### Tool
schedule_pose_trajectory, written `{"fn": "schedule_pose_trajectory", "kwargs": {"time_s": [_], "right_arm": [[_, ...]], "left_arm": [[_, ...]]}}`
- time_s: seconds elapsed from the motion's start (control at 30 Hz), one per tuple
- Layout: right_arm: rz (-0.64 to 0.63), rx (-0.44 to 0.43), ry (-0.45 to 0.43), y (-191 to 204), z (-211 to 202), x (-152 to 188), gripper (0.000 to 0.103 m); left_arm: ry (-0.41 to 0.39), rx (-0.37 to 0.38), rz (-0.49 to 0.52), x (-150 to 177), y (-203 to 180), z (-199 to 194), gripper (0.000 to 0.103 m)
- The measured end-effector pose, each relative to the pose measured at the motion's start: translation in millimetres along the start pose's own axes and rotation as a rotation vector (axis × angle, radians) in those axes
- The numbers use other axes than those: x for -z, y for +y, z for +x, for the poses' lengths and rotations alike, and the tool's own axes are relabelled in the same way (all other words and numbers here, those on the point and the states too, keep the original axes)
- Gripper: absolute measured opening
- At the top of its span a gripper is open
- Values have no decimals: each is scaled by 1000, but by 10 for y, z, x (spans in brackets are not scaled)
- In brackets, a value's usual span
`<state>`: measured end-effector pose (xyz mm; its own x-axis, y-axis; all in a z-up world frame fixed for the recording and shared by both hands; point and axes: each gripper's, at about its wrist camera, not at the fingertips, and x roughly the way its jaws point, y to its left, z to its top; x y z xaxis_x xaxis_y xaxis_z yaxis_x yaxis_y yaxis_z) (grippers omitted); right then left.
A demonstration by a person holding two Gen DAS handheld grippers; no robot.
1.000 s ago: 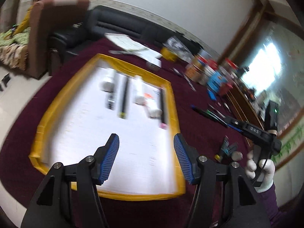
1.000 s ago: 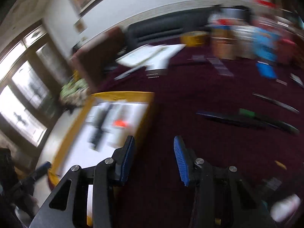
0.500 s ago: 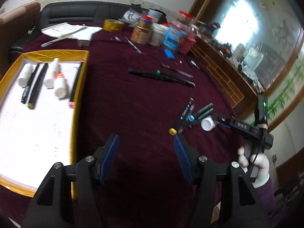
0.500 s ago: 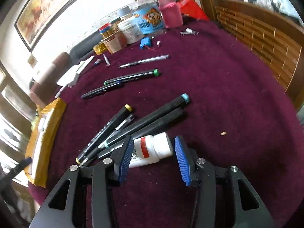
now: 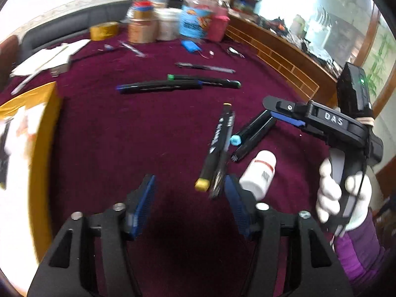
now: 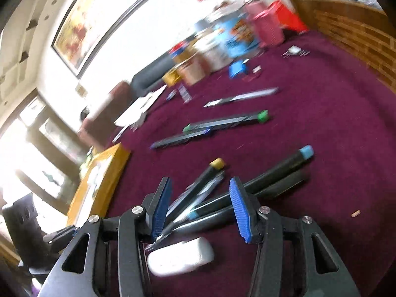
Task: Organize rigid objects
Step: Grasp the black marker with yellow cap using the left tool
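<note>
L wrist: left tool (image 5: pixel 189 199) closing, nothing btwn.

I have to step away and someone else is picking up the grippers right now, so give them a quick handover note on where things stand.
Left gripper: nothing between its pads, closing, just short of the yellow-capped marker.
Right gripper: open, holding nothing, over the marker pile near the blue-capped marker.
White bottle lies beside that pile, on the cloth.
Done: some items already sit in the yellow tray; blur hides which.
Left: the pile, the bottle, plus the green-capped marker, blue-tipped marker and pen farther out.
</note>
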<state>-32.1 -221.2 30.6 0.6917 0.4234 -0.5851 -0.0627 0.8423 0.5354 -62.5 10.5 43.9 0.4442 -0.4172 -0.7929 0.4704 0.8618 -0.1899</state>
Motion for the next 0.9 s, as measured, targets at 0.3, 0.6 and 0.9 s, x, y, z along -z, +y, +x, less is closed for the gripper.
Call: {"fn": "schedule_pose_trajectory", "kwargs": {"time_s": [0.3,0.6,0.9], "right_arm": [[188,-61,-49,-526,16,7,50],[150,-65,-48,-528,58,43,55],[156,-69,-50,-538,38,64,55]], "left_arm": [[42,59,10,-259,-65,441,24],[49,-53,83,-288,-141,500,23],[41,-137,42,-224,87,429,12]]}}
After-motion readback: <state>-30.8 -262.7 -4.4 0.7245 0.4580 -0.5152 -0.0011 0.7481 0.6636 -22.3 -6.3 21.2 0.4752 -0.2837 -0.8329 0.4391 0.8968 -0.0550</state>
